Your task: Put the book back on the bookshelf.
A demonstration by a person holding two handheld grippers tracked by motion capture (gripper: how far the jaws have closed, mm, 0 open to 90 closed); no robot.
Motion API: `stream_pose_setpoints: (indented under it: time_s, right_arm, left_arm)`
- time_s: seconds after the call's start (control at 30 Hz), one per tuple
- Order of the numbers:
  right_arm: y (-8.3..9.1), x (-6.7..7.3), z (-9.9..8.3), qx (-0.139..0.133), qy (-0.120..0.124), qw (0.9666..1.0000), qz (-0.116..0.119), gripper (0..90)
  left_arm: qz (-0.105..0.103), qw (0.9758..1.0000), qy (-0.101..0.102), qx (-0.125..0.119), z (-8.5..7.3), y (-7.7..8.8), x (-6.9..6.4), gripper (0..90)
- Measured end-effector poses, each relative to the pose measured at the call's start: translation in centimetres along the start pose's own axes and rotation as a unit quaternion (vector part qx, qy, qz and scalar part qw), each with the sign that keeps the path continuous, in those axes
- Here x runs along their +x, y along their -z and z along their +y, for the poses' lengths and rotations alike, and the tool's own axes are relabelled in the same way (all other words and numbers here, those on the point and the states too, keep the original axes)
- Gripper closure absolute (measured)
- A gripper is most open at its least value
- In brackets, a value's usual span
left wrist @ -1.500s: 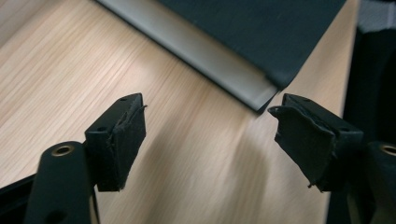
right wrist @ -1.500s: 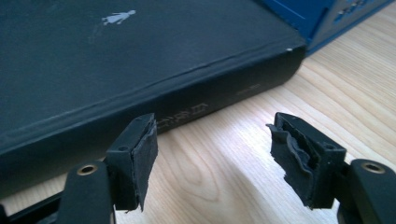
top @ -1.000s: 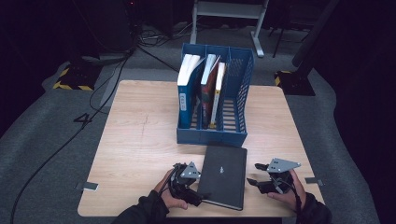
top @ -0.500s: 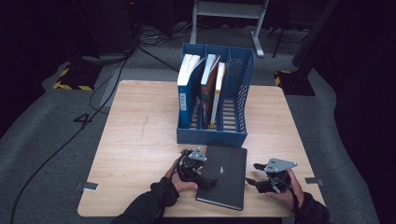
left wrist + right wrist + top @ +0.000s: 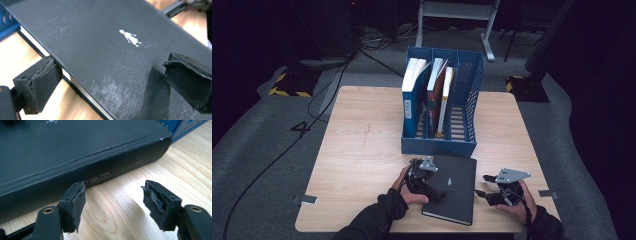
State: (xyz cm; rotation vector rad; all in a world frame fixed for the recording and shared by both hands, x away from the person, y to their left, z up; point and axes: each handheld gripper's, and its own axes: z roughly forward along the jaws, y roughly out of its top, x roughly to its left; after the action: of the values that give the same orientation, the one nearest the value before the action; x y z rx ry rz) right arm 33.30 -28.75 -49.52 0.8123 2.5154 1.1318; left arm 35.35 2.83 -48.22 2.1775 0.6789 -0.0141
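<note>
— On the table (image 5: 362, 150), what is changing from a second ago?

— The black book (image 5: 455, 187) is lying flat at the near edge, just in front of the blue file rack (image 5: 464, 120), exactly as before. The left gripper (image 5: 424, 176) is now sitting farther forward along the book's left edge.

— And its jaws?

— They have just been opening and are standing spread, straddling the cover's edge without pinching it.

— The right gripper (image 5: 112, 202)?

— It is hovering beside the book's spine (image 5: 100, 177), jaws apart, gripping nothing.
</note>
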Motion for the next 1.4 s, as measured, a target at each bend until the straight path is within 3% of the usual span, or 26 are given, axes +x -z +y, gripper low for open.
stream_pose_setpoints:
  time_s: [0.13, 0.27, 0.5, 0.6, 0.7, 0.77, 0.83, 0.87, 0.93, 1.17, 1.27, 1.4]
  right_arm:
    - [0.0, 0.0, 0.0, 0.000, 0.004, 1.0000, -0.002, 34.1]
    - [0.0, 0.0, 0.0, 0.000, 0.004, 1.0000, -0.006, 34.2]
    - [0.0, 0.0, 0.1, -0.001, 0.004, 0.9999, -0.010, 34.2]
    - [0.0, 0.0, 0.1, -0.002, 0.005, 0.9999, -0.011, 34.2]
    - [0.0, 0.0, 0.1, -0.001, 0.006, 0.9999, -0.013, 34.1]
    - [0.0, 0.0, 0.1, 0.000, 0.008, 0.9999, -0.014, 34.3]
    - [0.0, 0.1, 0.1, 0.000, 0.010, 0.9998, -0.016, 34.3]
    - [0.0, 0.1, 0.1, 0.000, 0.011, 0.9998, -0.016, 34.3]
    - [0.0, 0.1, 0.1, 0.000, 0.010, 0.9998, -0.015, 34.3]
    - [0.0, 0.0, 0.1, 0.000, 0.013, 0.9998, -0.015, 34.3]
    - [0.0, 0.1, 0.1, 0.000, 0.015, 0.9997, -0.018, 34.3]
    - [0.1, 0.2, 0.2, -0.002, 0.018, 0.9997, -0.019, 35.4]
  left_arm:
    - [0.002, 0.9991, -0.014, -0.040, 0.6, 1.0, -0.6, 8.9]
    - [0.003, 0.9993, -0.013, -0.036, 1.1, 0.8, -0.3, 8.9]
    - [-0.016, 0.9992, -0.001, -0.036, 2.2, 0.6, 0.4, 9.2]
    - [-0.008, 0.9993, -0.002, -0.035, 2.4, 0.8, 0.5, 14.9]
    - [0.015, 0.9993, -0.006, -0.032, 2.6, 1.2, 0.2, 25.9]
    - [0.004, 0.9987, -0.005, -0.051, 2.8, 1.8, 0.3, 32.0]
    - [0.001, 0.9989, 0.008, -0.046, 3.0, 1.9, 0.5, 37.4]
    - [-0.005, 0.9985, 0.023, -0.049, 3.1, 1.8, 0.5, 38.9]
    - [-0.014, 0.9975, 0.032, -0.062, 3.0, 1.7, 0.6, 41.9]
    - [-0.043, 0.9935, 0.047, -0.094, 3.6, 1.3, -0.1, 41.8]
    - [-0.023, 0.9953, 0.043, -0.083, 4.0, 1.4, -0.4, 45.6]
    - [-0.011, 0.9952, 0.045, -0.087, 3.7, 1.6, -0.5, 53.4]
